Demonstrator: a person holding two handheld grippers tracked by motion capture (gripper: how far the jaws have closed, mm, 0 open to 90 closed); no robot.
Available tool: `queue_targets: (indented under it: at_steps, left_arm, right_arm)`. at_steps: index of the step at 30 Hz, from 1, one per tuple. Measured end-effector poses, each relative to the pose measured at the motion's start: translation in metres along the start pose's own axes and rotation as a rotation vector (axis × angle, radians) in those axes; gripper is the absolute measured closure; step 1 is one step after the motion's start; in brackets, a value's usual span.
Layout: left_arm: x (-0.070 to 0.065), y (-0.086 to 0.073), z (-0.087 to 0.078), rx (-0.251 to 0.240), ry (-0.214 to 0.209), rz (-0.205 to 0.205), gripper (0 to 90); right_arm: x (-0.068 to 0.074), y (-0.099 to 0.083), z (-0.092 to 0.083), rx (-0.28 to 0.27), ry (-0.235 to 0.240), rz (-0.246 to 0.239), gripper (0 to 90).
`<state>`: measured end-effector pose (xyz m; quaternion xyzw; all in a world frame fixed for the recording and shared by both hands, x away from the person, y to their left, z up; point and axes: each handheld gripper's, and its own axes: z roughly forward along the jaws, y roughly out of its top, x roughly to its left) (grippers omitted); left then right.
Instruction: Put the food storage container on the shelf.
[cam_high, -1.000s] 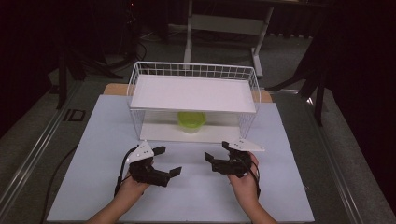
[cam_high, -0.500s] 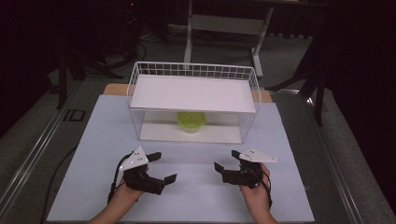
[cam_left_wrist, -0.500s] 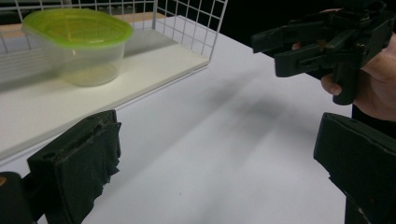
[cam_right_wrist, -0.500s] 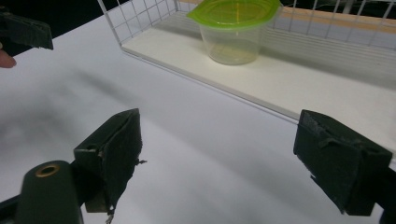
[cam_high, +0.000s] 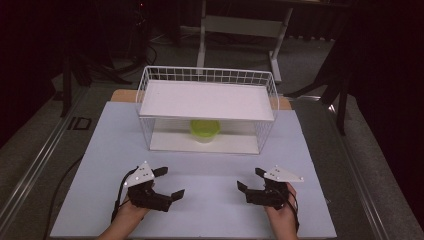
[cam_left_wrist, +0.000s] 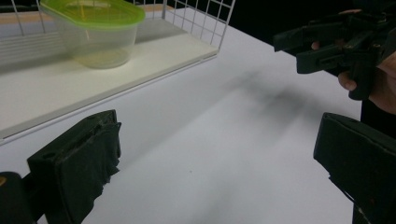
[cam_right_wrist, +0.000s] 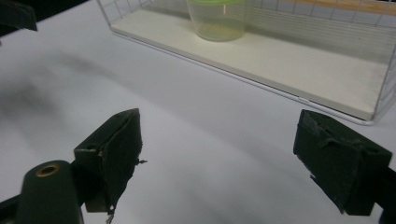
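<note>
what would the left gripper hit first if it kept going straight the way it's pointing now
Probably the right gripper. The left gripper, jaws open, points across the bare white table toward it, with the wire rack off to one side. Depth is hard to judge.

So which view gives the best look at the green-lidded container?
The left gripper view: the container is close, showing its green lid and clear body on the rack's lower shelf. The right gripper view crops off its top; the high view shows it small under the upper shelf.
</note>
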<state>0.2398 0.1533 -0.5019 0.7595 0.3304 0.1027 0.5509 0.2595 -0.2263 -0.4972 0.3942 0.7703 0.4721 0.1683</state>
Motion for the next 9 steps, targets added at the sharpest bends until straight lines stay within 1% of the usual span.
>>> queue_targets:
  at_steps: [1,6,7,9]
  left_arm:
    - [0.0007,0.0001,0.0003,0.001,-0.006,-0.001,1.5]
    - [0.0020,-0.0006,0.0006,-0.011,-0.006,-0.009,1.5]
    - [0.0015,-0.0016,0.0018,0.000,-0.005,-0.011,1.5]
    - [-0.0002,-0.0027,0.0024,0.003,-0.007,-0.004,1.5]
  right_arm:
    - [-0.0006,-0.0007,0.0008,0.002,0.000,-0.005,15.4]
    - [-0.0017,-0.0026,0.0023,0.009,0.005,-0.007,15.4]
    - [-0.0018,-0.0027,0.0025,0.011,0.004,-0.014,15.4]
    - [-0.0018,-0.0035,0.0029,0.012,0.005,-0.017,15.4]
